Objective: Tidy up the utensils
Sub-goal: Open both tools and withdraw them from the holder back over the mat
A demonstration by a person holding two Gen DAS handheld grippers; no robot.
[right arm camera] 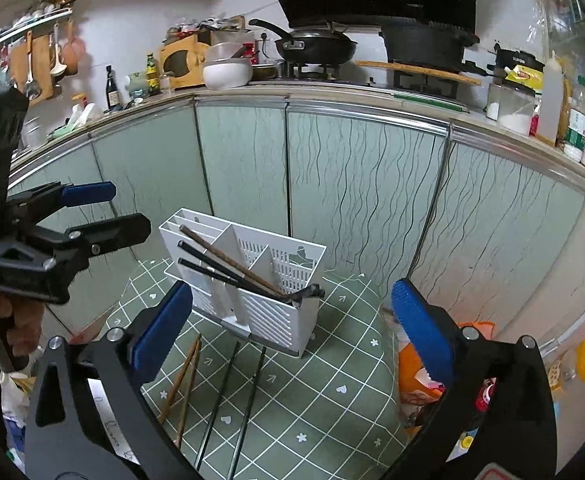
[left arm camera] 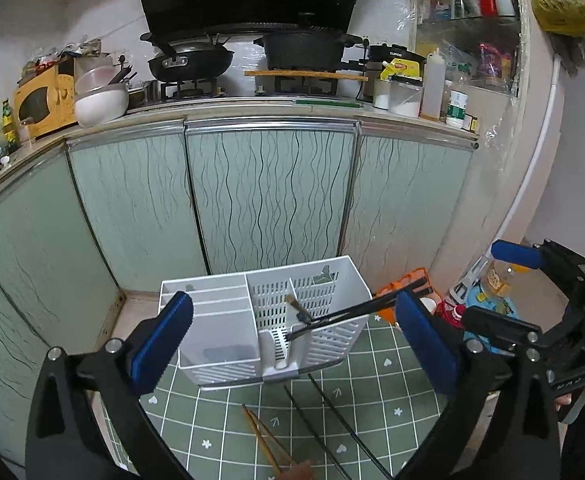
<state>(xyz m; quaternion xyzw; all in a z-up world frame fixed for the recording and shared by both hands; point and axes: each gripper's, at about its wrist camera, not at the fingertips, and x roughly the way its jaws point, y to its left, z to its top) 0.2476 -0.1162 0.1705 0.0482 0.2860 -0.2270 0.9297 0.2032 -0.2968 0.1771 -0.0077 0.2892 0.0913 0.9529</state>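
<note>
Dim indoor light, sharp, fisheye-warped edges

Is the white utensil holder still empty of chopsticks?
No: the white utensil holder already has dark and brown chopsticks leaning in its slotted compartment.

- Left wrist cam sits close, looking down over the white slotted plastic utensil caddy point(left arm camera: 268, 320) toward the pale green cabinet doors point(left arm camera: 268, 196).
- Right wrist cam views the same caddy point(right arm camera: 248, 280) and cabinets point(right arm camera: 356, 192) from further right.
</note>
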